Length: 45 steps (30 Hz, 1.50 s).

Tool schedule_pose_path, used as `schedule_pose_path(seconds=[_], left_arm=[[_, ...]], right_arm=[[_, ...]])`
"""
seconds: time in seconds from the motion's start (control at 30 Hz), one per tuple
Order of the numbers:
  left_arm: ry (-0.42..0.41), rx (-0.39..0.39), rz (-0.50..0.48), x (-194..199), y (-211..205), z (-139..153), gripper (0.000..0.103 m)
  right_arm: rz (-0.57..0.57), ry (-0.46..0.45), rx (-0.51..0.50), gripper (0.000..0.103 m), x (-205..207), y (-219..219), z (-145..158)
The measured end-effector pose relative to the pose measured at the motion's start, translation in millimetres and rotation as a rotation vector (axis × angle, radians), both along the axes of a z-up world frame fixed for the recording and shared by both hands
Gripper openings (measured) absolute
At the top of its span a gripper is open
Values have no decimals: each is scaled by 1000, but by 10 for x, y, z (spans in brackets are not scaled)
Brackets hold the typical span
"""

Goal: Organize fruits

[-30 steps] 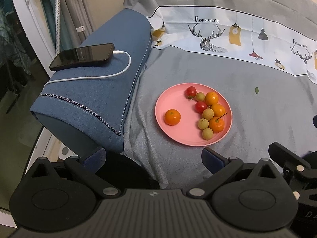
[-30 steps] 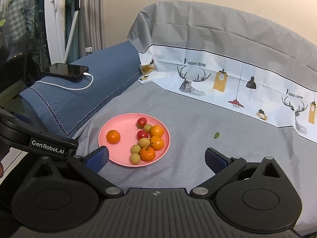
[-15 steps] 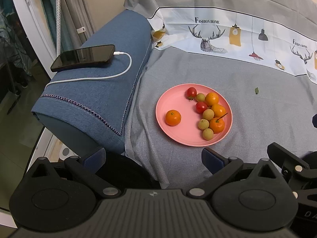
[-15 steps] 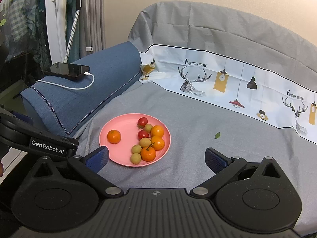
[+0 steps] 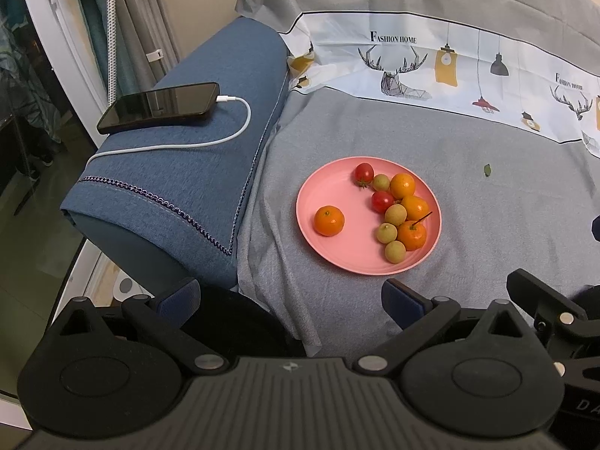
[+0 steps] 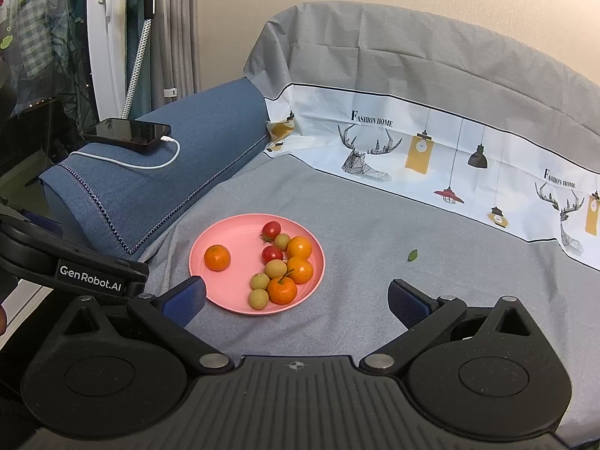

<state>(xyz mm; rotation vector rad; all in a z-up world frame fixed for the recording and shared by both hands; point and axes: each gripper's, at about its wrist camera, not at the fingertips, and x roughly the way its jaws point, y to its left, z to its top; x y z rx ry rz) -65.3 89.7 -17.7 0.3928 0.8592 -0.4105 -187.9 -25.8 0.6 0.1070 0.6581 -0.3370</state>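
Note:
A pink plate lies on the grey sheet. One orange sits alone on its left side. On its right side lie several oranges, two red cherry tomatoes and several small yellow-green fruits in a cluster. My left gripper is open and empty, short of the plate's near edge. My right gripper is open and empty, its left finger by the plate's near-left rim.
A blue cushion lies left of the plate with a black phone and white cable on it. A small green leaf lies on the sheet to the right. A printed cloth band runs along the back.
Both views have shifted very slightly, with the plate a little nearer in the right wrist view. No fruit has moved and both grippers stay open.

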Motion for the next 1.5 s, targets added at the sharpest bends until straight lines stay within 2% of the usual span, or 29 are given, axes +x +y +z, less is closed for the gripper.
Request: schedule_pose_path(seconds=[1.5], left_arm=[[12,18,12,-1,-17,-72,103]], right_arm=[[1,3,3,102,9,-4,-11]])
